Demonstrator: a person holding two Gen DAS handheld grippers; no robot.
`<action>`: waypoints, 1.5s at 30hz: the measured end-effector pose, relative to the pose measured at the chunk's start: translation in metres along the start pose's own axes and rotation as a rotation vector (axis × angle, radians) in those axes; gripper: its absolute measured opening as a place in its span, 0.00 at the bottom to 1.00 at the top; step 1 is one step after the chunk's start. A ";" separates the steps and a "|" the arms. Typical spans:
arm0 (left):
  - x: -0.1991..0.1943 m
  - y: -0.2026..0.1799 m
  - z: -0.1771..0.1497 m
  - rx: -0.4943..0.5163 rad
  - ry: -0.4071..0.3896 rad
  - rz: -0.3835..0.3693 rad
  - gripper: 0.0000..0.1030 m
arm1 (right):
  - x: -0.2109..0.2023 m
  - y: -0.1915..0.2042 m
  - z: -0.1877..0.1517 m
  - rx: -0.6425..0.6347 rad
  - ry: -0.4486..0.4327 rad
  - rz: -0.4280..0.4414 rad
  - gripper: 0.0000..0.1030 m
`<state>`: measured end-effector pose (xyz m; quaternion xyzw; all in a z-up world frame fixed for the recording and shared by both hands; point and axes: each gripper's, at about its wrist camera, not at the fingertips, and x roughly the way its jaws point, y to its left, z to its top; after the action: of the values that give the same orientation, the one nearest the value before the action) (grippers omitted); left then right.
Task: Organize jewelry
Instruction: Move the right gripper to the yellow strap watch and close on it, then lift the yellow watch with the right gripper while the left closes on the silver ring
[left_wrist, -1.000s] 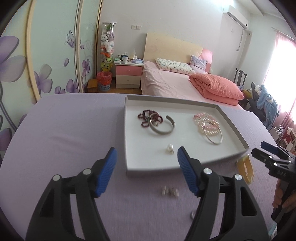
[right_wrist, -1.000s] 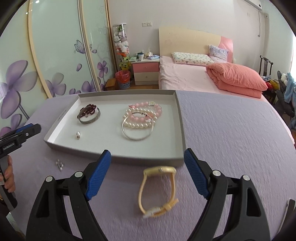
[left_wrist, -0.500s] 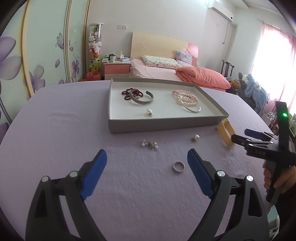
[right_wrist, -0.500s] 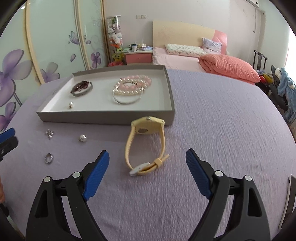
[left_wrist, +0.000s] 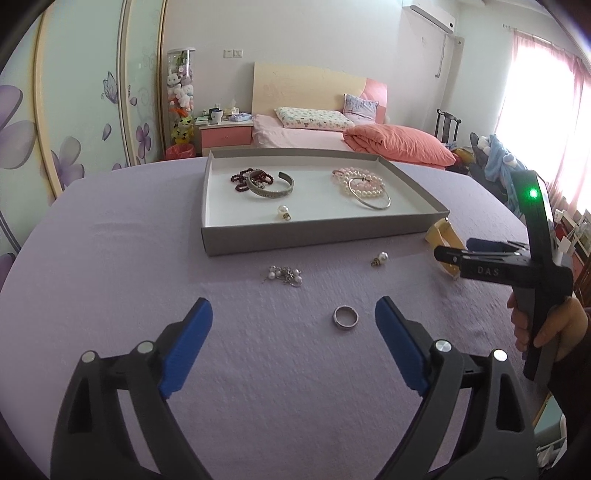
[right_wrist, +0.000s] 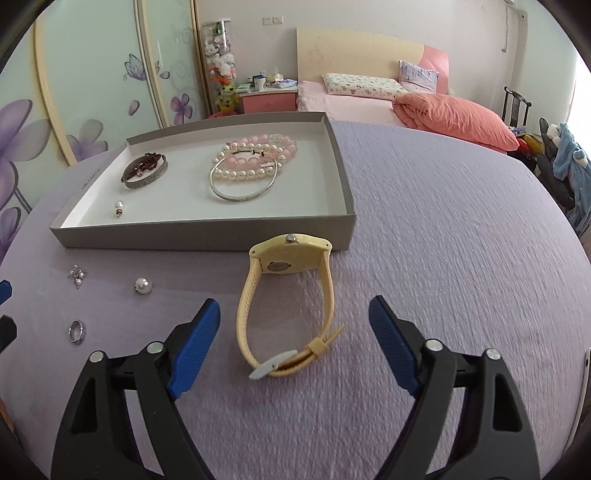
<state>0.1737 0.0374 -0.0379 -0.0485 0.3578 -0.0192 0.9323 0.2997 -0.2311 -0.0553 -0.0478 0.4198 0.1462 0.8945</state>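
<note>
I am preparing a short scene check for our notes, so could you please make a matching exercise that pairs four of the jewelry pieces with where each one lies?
Things:
1. yellow watch
2. silver ring
3. pink bead bracelet
4. cluster of small pearls

Places:
A. inside the gray tray, at its right side
B. on the purple cloth, between the open fingers of the left gripper
C. on the cloth just in front of the tray's left half
D. on the cloth just in front of the open right gripper

Pairs: 1-D, 2-B, 3-A, 4-C
</note>
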 end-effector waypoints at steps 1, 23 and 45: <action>0.001 -0.001 -0.001 0.003 0.004 0.000 0.87 | 0.001 0.000 0.000 -0.001 0.003 0.000 0.74; 0.038 -0.037 -0.009 0.096 0.122 0.022 0.74 | -0.010 -0.017 -0.002 0.096 -0.002 0.073 0.34; 0.063 -0.054 -0.003 0.068 0.166 0.062 0.21 | -0.022 -0.011 0.000 0.095 -0.019 0.116 0.34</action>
<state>0.2188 -0.0209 -0.0764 -0.0039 0.4344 -0.0063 0.9007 0.2897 -0.2466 -0.0383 0.0205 0.4197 0.1779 0.8898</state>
